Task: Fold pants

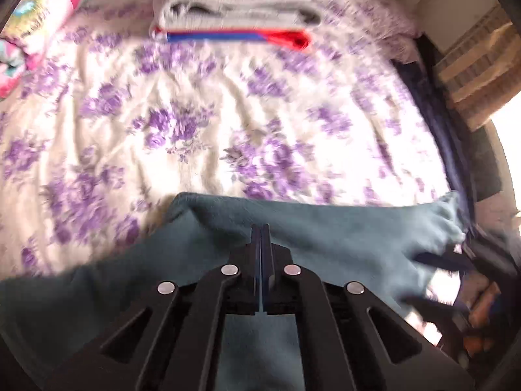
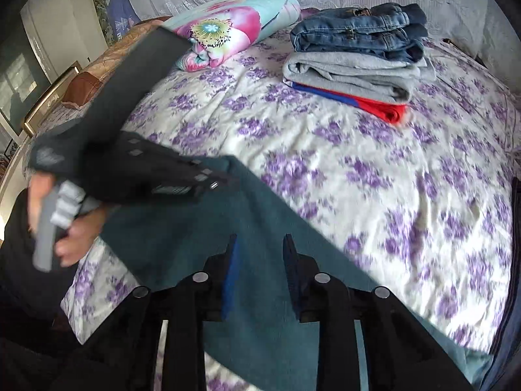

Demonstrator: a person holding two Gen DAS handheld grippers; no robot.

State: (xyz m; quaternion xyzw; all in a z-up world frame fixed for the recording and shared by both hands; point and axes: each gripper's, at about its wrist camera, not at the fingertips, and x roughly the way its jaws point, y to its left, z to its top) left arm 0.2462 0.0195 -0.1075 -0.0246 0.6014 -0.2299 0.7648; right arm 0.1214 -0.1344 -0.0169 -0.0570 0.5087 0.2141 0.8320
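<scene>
Left claw (image 1: pixel 260 228) pinched shut over teal pants (image 1: pixel 342 238) on the bed (image 1: pixel 195 114) (floral sheet); right claw (image 2: pixel 260 241) narrowly parted, gripping nothing

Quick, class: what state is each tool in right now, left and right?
Left tool: closed; whether it pinches the teal pants cannot be told.
Right tool: open above the pants, holding nothing.

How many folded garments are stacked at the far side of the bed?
3. Blue jeans on top, a grey garment under them, and a red-and-blue garment at the bottom. Anything thinner tucked between them would be hidden.
</scene>
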